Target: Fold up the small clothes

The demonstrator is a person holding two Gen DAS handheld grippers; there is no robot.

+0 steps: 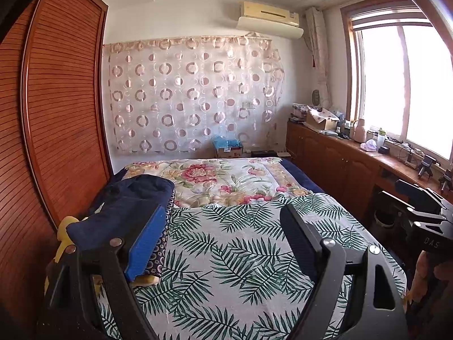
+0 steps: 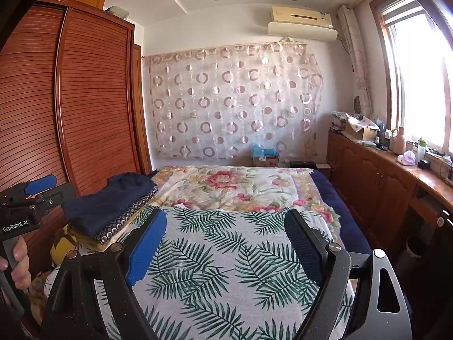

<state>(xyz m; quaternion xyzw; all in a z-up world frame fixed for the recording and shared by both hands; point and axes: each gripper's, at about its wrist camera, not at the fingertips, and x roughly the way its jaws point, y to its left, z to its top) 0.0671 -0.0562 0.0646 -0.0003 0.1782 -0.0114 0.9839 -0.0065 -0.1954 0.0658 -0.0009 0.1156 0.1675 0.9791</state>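
- A wooden slatted wardrobe (image 2: 93, 99) is seen along the bed's left edge.
- A patterned curtain (image 1: 192, 93) is hung beyond the bed's far edge.
- An air conditioner (image 2: 301, 22) is mounted above.

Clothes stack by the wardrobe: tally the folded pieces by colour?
Navy: 1
Dark with ring print: 1
Yellow, at the bottom: 1
Total: 3 visible layers; more may be hidden underneath.

Bed (image 2: 334, 187): dark blue sheet showing along its 3 o'clock edge.
Palm-leaf cloth (image 2: 220, 255): spread flat over the near half.
Floral quilt (image 2: 226, 187): at 12 o'clock, beyond the cloth.
Folded stack (image 2: 113, 206): at 9 o'clock, navy garment (image 1: 124, 198) on top.
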